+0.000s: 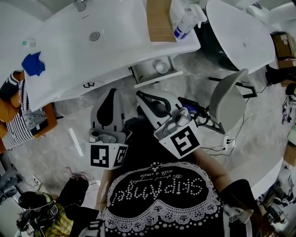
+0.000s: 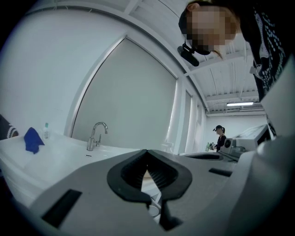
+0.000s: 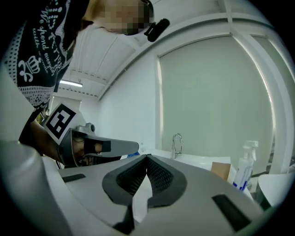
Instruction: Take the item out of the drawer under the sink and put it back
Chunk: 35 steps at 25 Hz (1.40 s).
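A shallow drawer (image 1: 139, 73) stands pulled out from under the white sink counter (image 1: 60, 69). It holds a single round, pale item (image 1: 162, 67) toward its right end; whether this is a cup, a lid or a roll is too small to tell from the head view. The left gripper (image 1: 111, 91) and the right gripper (image 1: 139, 94) hang side by side in front of the drawer, apart from it and touching nothing. In its own view the left gripper (image 2: 147, 151) has its fingers pressed together at the tips with nothing pinched between them, and the right gripper (image 3: 147, 157) shows the same in its view. A blue cloth (image 1: 33, 64) lies at the counter's left end. A brown board (image 1: 160, 21) and a spray bottle (image 1: 187, 23) sit at the right end, beside the basin with its drain (image 1: 94, 35). The tap (image 1: 81, 4) is cut off by the top edge of the head view, though it is seen whole from the left gripper. A grey chair (image 1: 229, 99) stands just right of the right gripper. The person's black printed top (image 1: 157, 194) fills the lower part of the head view and hides the hands that hold the grippers.
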Each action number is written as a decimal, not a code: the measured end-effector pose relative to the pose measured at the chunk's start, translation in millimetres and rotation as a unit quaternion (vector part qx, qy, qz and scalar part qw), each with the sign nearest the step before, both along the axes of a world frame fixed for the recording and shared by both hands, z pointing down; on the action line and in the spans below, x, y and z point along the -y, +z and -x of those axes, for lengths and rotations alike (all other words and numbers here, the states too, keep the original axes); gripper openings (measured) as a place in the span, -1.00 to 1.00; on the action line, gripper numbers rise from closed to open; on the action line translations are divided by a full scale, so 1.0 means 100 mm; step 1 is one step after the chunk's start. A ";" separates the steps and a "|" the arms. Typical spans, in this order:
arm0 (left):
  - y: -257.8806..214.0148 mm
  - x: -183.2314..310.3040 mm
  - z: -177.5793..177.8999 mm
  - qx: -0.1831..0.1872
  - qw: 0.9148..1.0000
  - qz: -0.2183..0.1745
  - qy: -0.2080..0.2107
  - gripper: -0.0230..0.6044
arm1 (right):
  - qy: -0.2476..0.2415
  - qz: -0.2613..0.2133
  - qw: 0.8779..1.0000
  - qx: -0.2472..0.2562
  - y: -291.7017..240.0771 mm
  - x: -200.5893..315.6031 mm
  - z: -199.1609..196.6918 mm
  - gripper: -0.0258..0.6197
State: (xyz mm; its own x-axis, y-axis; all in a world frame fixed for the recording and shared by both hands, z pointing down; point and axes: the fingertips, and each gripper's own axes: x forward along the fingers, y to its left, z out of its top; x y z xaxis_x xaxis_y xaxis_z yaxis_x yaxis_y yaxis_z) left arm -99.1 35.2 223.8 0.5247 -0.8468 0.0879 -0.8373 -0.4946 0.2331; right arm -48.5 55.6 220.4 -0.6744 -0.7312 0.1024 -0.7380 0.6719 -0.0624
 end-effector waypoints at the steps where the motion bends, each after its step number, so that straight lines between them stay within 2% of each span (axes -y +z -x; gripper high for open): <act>1: 0.00 -0.04 0.00 -0.001 1.000 -0.001 -0.001 -0.91 | -0.002 0.002 1.000 -0.003 0.01 -0.05 0.01 -0.86; 8: 0.04 -0.22 0.00 -0.003 1.000 -0.002 -0.001 -0.91 | -0.035 0.024 0.999 -0.014 0.14 -0.28 0.11 -0.86; 12: 0.08 -0.30 -0.05 0.012 1.000 0.002 0.008 -0.91 | -0.051 0.040 0.997 -0.029 0.22 -0.37 0.12 -0.86; 20: 0.09 -0.39 -0.11 0.010 1.000 0.002 0.012 -0.91 | -0.009 0.032 0.999 0.011 0.17 -0.37 0.00 -0.86; 24: 0.09 -0.42 -0.11 0.009 1.000 0.006 0.008 -0.91 | -0.007 0.025 0.999 0.024 0.14 -0.40 -0.03 -0.86; 35: 0.02 -0.45 -0.13 -0.007 1.000 -0.019 0.017 -0.91 | -0.006 0.027 0.999 0.018 0.16 -0.43 -0.03 -0.86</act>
